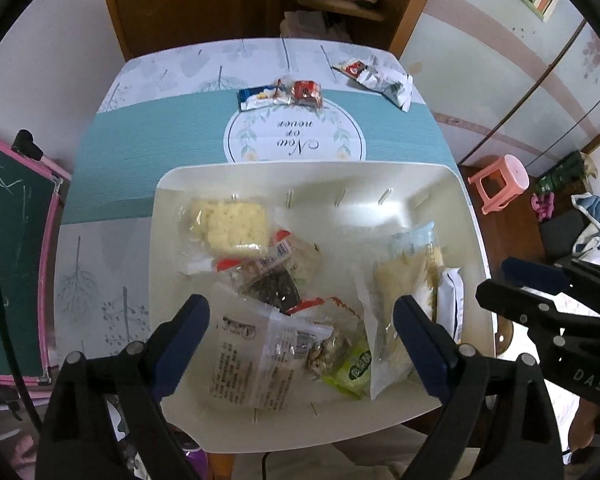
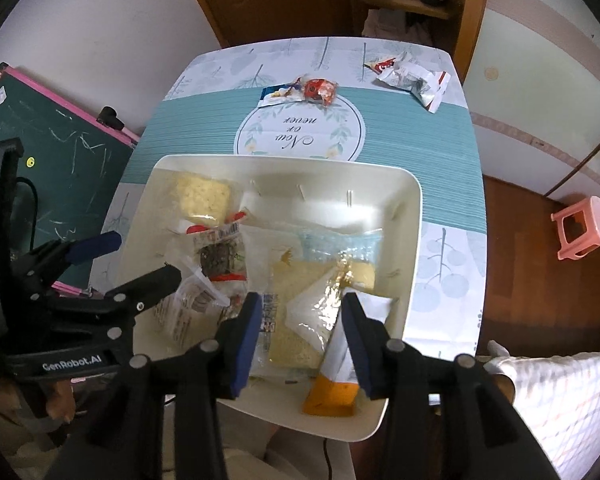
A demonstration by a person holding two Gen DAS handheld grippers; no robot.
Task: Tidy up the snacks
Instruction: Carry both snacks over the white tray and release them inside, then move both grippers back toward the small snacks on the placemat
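Both grippers point down into the white bin (image 1: 380,176): the left gripper (image 1: 300,344) is spread wide and empty over the packets, the right gripper (image 2: 300,340) half-spread astride a clear cracker bag (image 2: 320,312), unpinched. Beyond them, two snack clusters (image 1: 284,94) wait on the counter (image 1: 120,152), apparently uncollected.

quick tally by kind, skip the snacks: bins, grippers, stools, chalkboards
white bin: 1
grippers: 2 (left gripper, right gripper)
pink stool: 1
chalkboard: 1
total: 5
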